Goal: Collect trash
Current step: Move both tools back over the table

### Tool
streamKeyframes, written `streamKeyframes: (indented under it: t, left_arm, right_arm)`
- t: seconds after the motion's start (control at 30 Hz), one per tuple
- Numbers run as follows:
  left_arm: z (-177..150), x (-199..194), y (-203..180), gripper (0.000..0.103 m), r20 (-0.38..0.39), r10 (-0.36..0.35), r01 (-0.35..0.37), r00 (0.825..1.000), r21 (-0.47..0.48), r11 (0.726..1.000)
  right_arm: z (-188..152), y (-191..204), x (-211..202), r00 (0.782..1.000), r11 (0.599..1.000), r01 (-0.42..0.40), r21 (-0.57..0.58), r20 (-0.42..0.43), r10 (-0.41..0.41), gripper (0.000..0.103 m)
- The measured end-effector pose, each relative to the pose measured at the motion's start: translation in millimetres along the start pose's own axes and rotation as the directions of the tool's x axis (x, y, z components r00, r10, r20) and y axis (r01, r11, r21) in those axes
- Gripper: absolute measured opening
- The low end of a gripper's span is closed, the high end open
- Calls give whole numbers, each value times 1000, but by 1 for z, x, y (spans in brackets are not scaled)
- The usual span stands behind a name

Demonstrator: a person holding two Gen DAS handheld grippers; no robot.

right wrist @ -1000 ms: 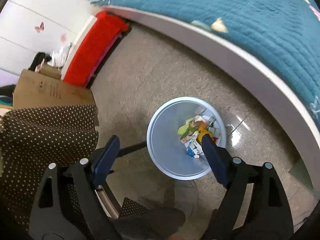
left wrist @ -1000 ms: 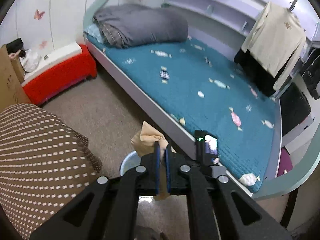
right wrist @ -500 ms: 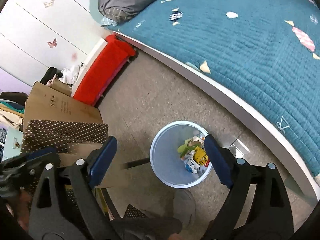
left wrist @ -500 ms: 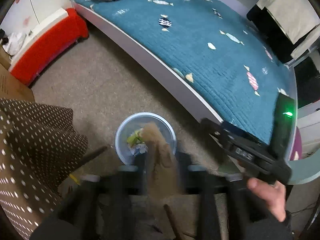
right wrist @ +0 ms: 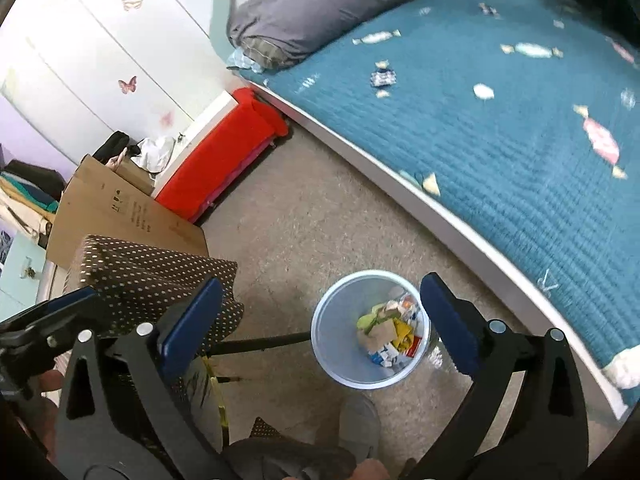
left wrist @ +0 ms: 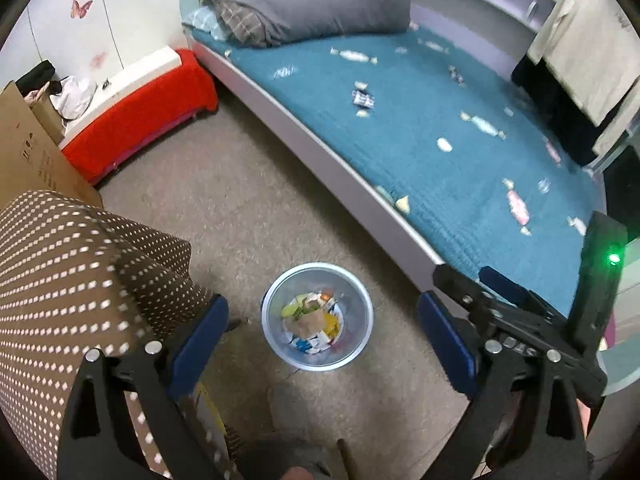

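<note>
A pale blue bin (left wrist: 318,316) stands on the floor beside the bed; it also shows in the right wrist view (right wrist: 370,328). A brown paper scrap (left wrist: 310,322) lies on top of the coloured trash inside it, seen again from the right (right wrist: 380,334). My left gripper (left wrist: 322,338) is open and empty, high above the bin. My right gripper (right wrist: 320,320) is open and empty, also above the bin. Several candy wrappers (left wrist: 362,98) lie on the teal bed cover (left wrist: 460,140).
A brown dotted chair seat (left wrist: 72,280) is at my left. A red bench (left wrist: 136,116) and a cardboard box (right wrist: 116,208) stand by the wall. A grey duvet (left wrist: 308,4) lies at the bed's head. The other gripper's body (left wrist: 560,320) is at right.
My left gripper was shut on the brown paper scrap; it tipped down over the bin, opened, and the scrap now lies in the bin. The right gripper has risen a little.
</note>
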State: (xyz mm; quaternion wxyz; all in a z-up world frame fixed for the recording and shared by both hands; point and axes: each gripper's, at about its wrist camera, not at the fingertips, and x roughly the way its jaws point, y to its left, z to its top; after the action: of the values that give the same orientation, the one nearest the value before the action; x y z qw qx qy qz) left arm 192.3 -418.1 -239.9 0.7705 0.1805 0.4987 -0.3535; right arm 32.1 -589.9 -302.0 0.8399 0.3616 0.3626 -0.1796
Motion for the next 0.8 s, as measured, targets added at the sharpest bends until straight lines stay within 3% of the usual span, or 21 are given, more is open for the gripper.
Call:
streamKeyframes:
  t: [0.13,0.37,0.6,0.8]
  left_arm:
    - [-8,-40,8,94,96,2,-1,995,-16,1000]
    - [-39,-115,43,94,242,23,-7,970,-69,998]
    - [-82,-173,109,94,326,104,-53,940,-161,986]
    - [-129,-217,177,94,378,235,-145,896,-251,957]
  right_arm:
    - [7,30,-29,999,998,-12,-58,45,15,97]
    - [7,118,-68,994,966,-69,-248,70,89,97]
    - [-14,212,-71,988,906,-125,-404,33,151,97]
    - [-55,307,-47,981,832,-183,-524,-46,187,97]
